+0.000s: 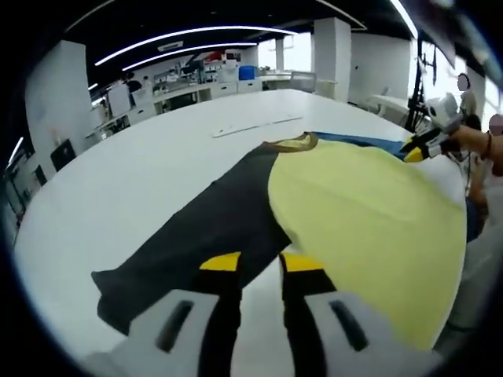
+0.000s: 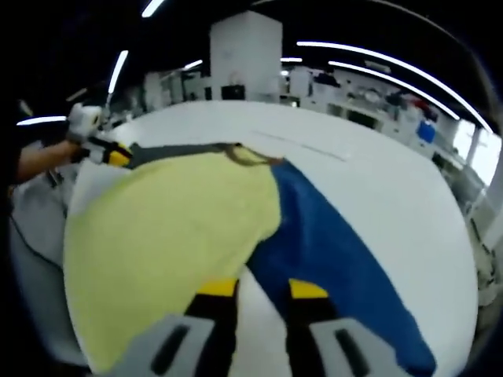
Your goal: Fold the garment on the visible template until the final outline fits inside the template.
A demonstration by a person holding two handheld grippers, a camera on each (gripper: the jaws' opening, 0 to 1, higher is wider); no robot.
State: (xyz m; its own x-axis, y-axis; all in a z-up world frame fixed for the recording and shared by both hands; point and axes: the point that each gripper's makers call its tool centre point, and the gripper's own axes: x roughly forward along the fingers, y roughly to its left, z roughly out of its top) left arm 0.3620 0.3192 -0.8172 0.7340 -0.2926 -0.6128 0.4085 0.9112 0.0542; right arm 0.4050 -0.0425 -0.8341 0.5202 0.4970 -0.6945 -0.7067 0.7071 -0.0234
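A garment lies flat on the white table [image 1: 141, 173], with a pale yellow body [image 1: 361, 204], a black sleeve [image 1: 196, 236], a blue sleeve [image 1: 357, 141] and a tan collar [image 1: 295, 143]. My left gripper [image 1: 261, 263] stands open low over the seam between the black sleeve and the yellow body. My right gripper [image 2: 262, 288] is open over the seam where the blue sleeve [image 2: 330, 243] meets the yellow body [image 2: 165, 236]. The right gripper [image 1: 416, 149] also shows at the blue sleeve's edge. The left gripper [image 2: 116, 155], held by an arm, shows beside the black sleeve [image 2: 173, 149].
A thin pale strip [image 1: 255, 126] lies on the table beyond the collar, also visible as a faint line [image 2: 306, 145]. Lab benches with equipment [image 1: 196, 78] and white pillars [image 2: 245, 55] stand past the table's far edge. The table edge [image 1: 464, 267] runs close to the yellow body.
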